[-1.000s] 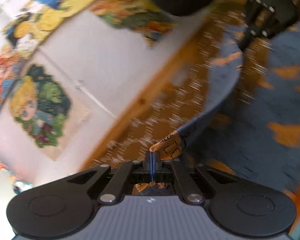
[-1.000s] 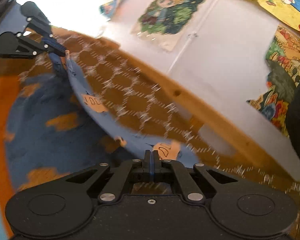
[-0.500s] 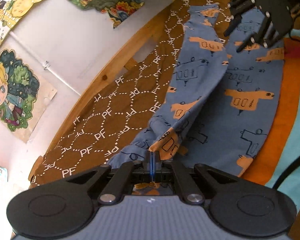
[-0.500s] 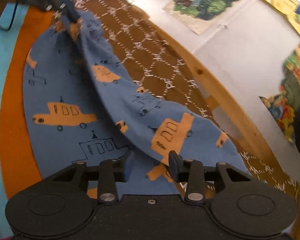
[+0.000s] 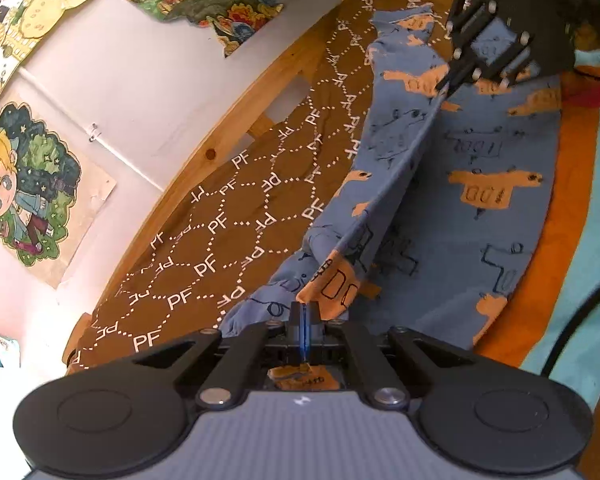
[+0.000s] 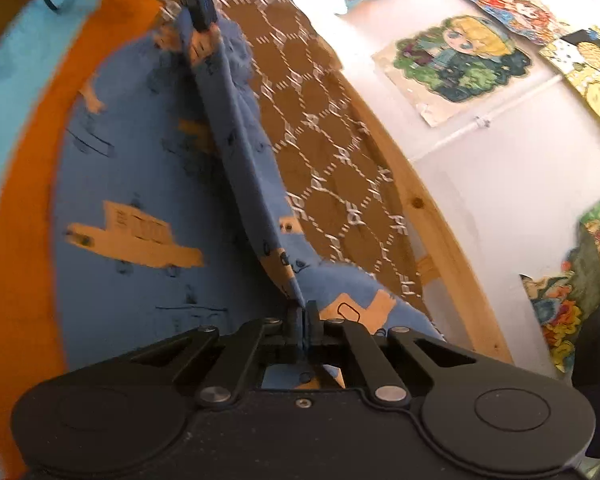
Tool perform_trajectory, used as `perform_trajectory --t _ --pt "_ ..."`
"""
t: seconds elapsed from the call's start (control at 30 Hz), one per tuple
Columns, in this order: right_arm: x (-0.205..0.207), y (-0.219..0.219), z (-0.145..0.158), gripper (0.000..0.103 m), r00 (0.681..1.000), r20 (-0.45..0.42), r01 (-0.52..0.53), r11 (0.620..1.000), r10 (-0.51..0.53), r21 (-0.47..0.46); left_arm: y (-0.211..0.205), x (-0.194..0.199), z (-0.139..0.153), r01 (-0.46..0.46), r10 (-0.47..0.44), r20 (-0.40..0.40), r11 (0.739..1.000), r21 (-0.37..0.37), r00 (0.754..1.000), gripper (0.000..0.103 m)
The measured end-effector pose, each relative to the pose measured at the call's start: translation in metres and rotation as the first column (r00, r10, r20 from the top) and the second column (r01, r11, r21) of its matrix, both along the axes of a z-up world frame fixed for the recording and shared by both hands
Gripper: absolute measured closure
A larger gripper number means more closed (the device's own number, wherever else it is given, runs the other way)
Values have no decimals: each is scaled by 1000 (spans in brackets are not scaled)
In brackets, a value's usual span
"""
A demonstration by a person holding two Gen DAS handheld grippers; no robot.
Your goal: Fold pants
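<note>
Nearest the lenses, the left gripper (image 5: pixel 304 312) and right gripper (image 6: pixel 303 312) were each clamped on the blue car-print pants (image 5: pixel 480 184), which lay on the brown bedspread (image 5: pixel 220 216). Fabric judged soft, light, limp; best gripped along the raised edge.

Warm daylight floods both views, brightest on the white wall (image 5: pixel 132 80), which washes out toward nine o'clock in the left view. Fisheye bending curves the bed frame (image 5: pixel 220 148) and squeezes everything at the rims. The left view is fairly crisp. The right view smears with motion blur around ten o'clock, softening the pants (image 6: pixel 140 184) and blanket (image 6: pixel 320 120). Soft shadow under the raised fold.
</note>
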State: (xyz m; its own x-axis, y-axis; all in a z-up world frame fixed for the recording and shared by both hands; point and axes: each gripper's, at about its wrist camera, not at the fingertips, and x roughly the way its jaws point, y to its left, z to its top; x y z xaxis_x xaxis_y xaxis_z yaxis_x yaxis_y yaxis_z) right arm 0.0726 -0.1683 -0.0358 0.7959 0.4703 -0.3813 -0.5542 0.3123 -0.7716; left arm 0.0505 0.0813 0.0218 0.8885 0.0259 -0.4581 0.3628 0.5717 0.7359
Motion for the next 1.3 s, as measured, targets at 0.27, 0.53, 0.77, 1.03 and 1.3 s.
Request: perform_trajectory --t 0.27,0.53,0.77,1.03,1.3 --pt "-46 8 -5 103 972 -234 -30 999 20 -40 5 -3 -20 18 -15 -34 994 108 999 103" --pt "-54 4 -6 103 956 -292 32 999 -24 20 2 -9 -26 70 -59 -80 987 147 995 103" --pt "-59 8 -12 103 948 -319 21 1000 -17 7 2 -5 -39 90 -53 -190 978 187 980 103" --pt "-61 -3 -7 71 951 -307 55 998 -41 37 9 -13 -24 44 -32 -201 997 56 979 45" --pt "-44 -47 18 46 918 -341 293 923 -200 249 54 0 29 -372 295 -233 806 -461 927 41"
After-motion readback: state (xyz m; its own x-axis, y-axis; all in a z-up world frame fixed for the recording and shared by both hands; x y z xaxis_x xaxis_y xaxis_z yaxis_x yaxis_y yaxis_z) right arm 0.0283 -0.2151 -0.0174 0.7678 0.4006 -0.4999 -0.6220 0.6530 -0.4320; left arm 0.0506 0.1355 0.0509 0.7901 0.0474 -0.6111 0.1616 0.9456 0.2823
